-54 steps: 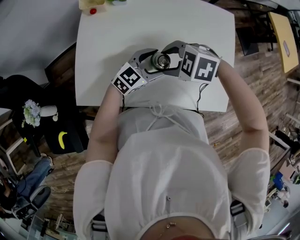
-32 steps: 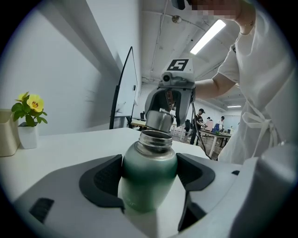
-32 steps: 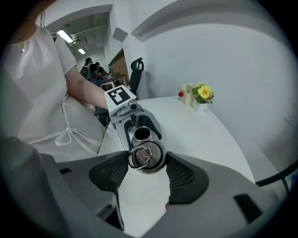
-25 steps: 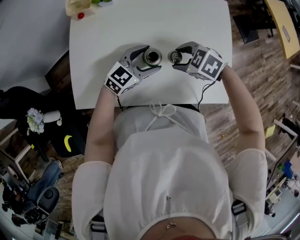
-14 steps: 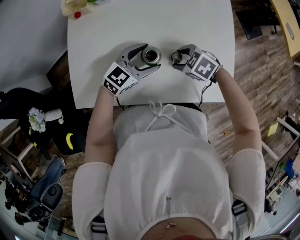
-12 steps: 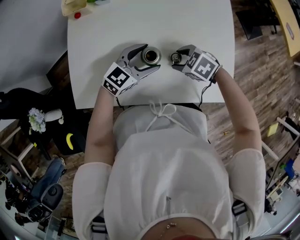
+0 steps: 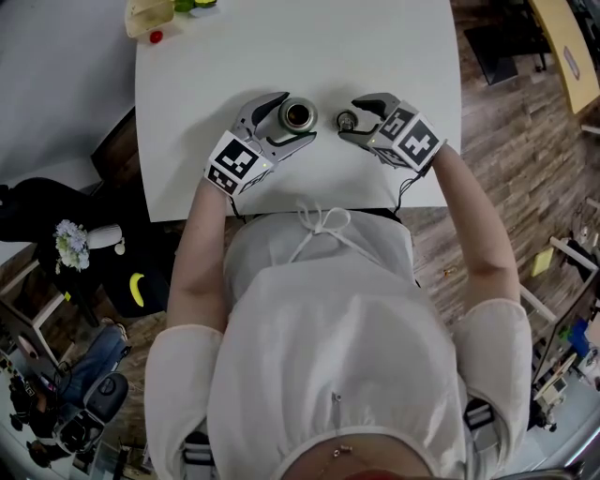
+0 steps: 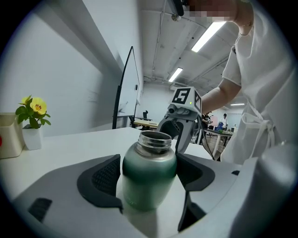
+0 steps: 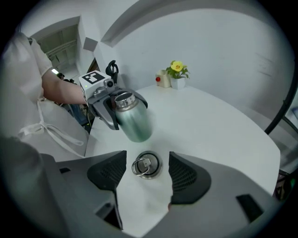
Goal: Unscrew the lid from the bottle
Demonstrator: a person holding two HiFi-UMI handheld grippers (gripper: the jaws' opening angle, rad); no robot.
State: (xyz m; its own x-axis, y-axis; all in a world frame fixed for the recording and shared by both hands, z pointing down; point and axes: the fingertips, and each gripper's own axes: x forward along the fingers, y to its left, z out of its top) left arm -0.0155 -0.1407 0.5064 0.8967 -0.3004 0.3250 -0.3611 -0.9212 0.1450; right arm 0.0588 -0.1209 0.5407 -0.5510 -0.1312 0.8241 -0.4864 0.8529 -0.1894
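Lid [image 9: 145, 166] — off bottle [image 9: 132, 122] — between parted right claw [image 9: 147, 162]

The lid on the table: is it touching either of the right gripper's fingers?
Apart. The right gripper view shows the lid lying between the fingers of the right gripper, with bare table showing on each side.

Cream container [image 7: 148, 16] cut by edge

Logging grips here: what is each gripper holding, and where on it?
The left gripper clamps the bottle by its body. The right gripper holds nothing: the lid lies on the table between its open jaws.
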